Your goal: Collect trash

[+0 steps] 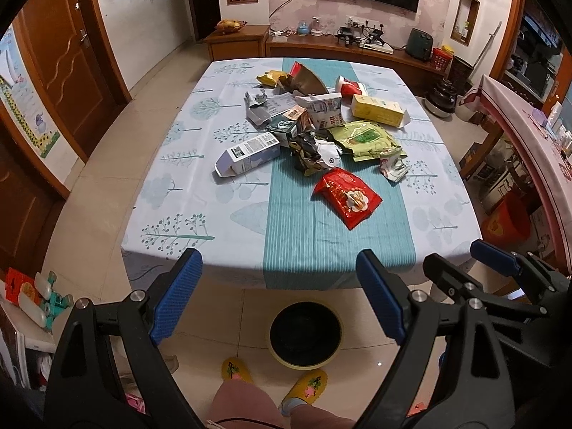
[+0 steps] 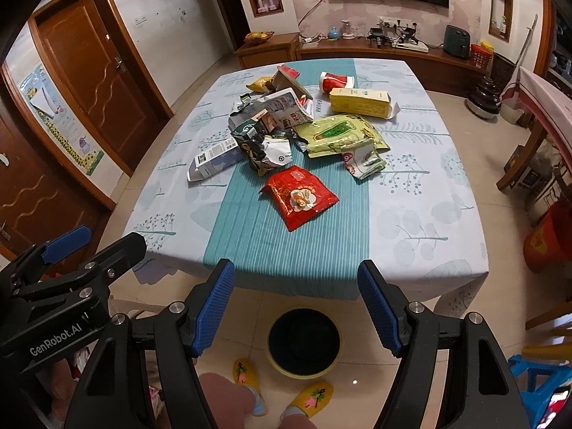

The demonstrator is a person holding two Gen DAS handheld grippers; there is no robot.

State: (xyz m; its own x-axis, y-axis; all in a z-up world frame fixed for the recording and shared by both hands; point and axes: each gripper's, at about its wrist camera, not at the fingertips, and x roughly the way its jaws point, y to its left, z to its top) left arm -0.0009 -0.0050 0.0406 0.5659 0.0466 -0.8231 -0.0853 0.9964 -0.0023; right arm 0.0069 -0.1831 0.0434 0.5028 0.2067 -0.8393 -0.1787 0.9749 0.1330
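Trash lies in a heap on the table: a red snack packet [image 1: 346,196] [image 2: 299,196] nearest me, a green pouch [image 1: 366,139] [image 2: 339,134], a yellow box [image 1: 379,110] [image 2: 359,102], a white carton [image 1: 246,153] [image 2: 211,161], a red-and-white cup [image 1: 352,87] [image 2: 336,81] and several crumpled wrappers. A round bin [image 1: 304,336] [image 2: 304,339] with a dark inside stands on the floor below the table's near edge. My left gripper [image 1: 279,300] is open and empty, held above the bin, short of the table. My right gripper [image 2: 296,307] is open and empty beside it; it also shows in the left wrist view [image 1: 461,261].
The table [image 1: 178,221] [image 2: 429,236] has a tree-print cloth with a teal centre strip. My feet in yellow slippers [image 1: 307,382] stand by the bin. A red bucket [image 2: 547,243] and a blue stool [image 2: 540,375] are at the right; wooden doors at the left.
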